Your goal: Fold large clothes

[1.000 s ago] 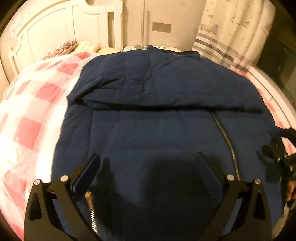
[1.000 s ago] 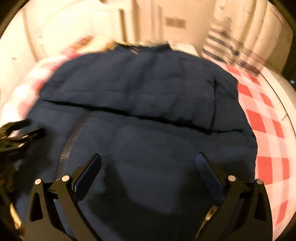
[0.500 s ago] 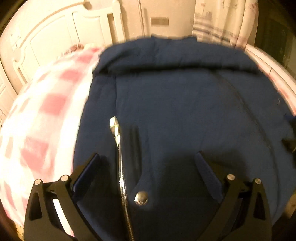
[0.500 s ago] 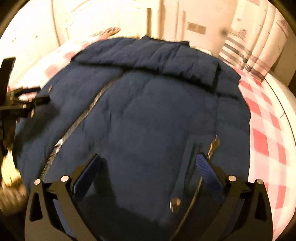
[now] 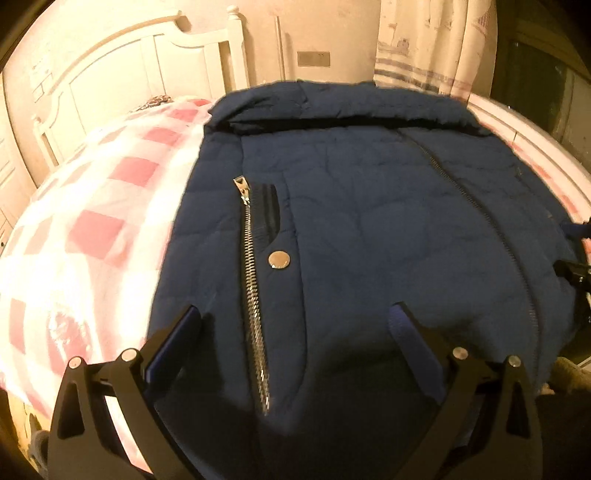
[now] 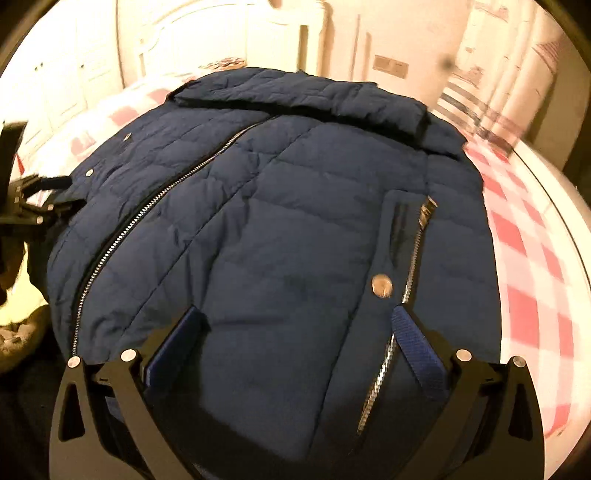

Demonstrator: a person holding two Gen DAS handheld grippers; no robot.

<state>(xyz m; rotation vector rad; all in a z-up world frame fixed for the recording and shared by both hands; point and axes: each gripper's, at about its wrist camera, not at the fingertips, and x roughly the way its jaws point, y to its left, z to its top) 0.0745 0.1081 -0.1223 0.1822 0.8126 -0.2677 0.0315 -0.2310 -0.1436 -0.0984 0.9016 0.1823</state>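
While both jaws stand wide and hold nothing, left gripper [image 5: 295, 321] and right gripper [image 6: 295, 321] hover over the hem of the navy quilted puffer jacket [image 6: 266, 221], probably lining up the bottom fold. Jacket lies zipped on the pink-checked bed [image 5: 92, 221], sleeves folded across at 12 o'clock.

Below our left gripper's [image 5: 295, 321] wide-apart jaws the jacket's [image 5: 369, 221] hem runs under the fingers and off the bottom edge. Right of those jaws our right gripper [image 5: 576, 269] is cut by the frame (only dark fragments show). Beyond the right gripper's jaws, the curtain [image 6: 491, 92] and headboard [image 6: 221, 33] smear with blur, and we cannot read the wall plate [image 6: 390, 67]
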